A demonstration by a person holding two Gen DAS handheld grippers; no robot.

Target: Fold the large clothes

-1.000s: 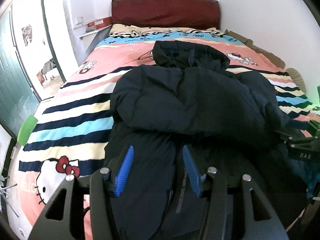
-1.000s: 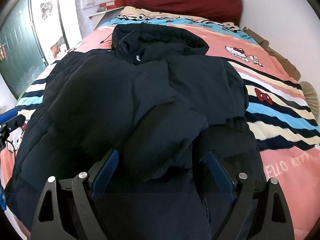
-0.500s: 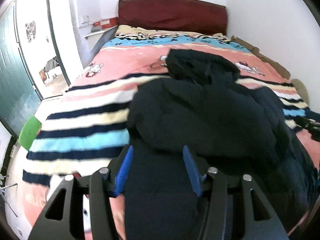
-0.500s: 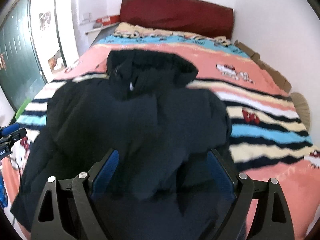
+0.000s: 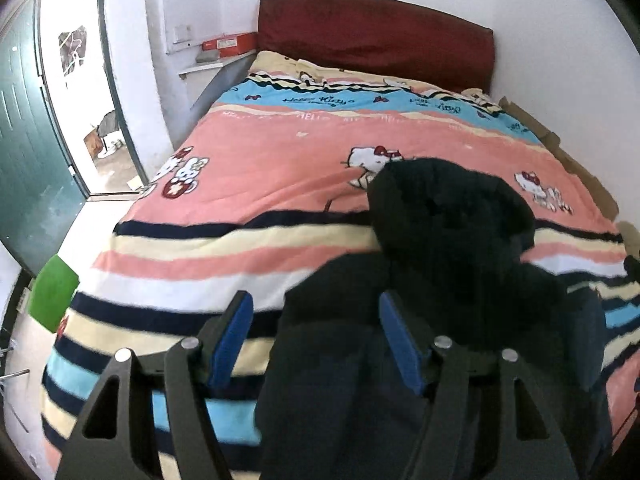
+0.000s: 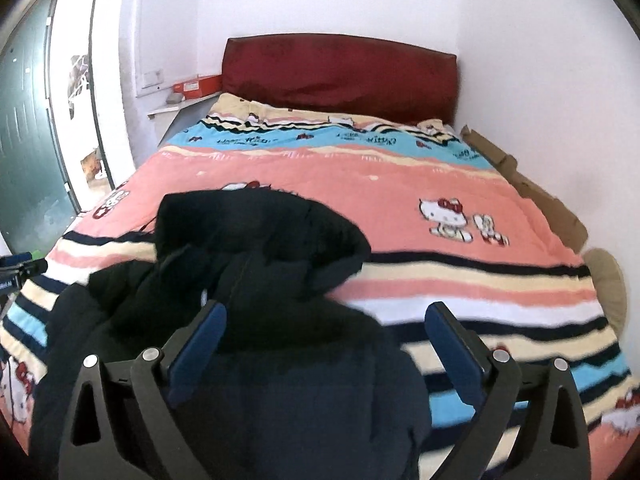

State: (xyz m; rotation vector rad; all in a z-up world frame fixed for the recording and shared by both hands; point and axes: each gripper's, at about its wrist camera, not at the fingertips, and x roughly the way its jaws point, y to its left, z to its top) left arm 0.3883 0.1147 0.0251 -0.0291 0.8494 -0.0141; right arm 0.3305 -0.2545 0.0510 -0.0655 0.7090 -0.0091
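left gripper [image 5: 316, 340]: jaws opening, nothing pinched, jacket [image 5: 440, 300] under and ahead of it | right gripper [image 6: 324, 344]: jaws opening, empty, jacket [image 6: 260, 280] bunched beneath, hood [image 6: 256, 228] ahead | bedspread [image 6: 460, 280] beyond | step: likely between folds | next: pick fresh edges, grip both sides

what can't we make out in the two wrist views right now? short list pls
- Black jacket: lower hem and sleeves cut off by the bottom edge and hidden behind the left gripper; left wrist view.
- Same jacket's fold state: dark fabric blurs into one mass in the right wrist view, behind the opening right gripper.
- Red box on the shelf: label too small.
- Bedspread stripes: motion-blurred.
- Beyond the green door: overexposed.
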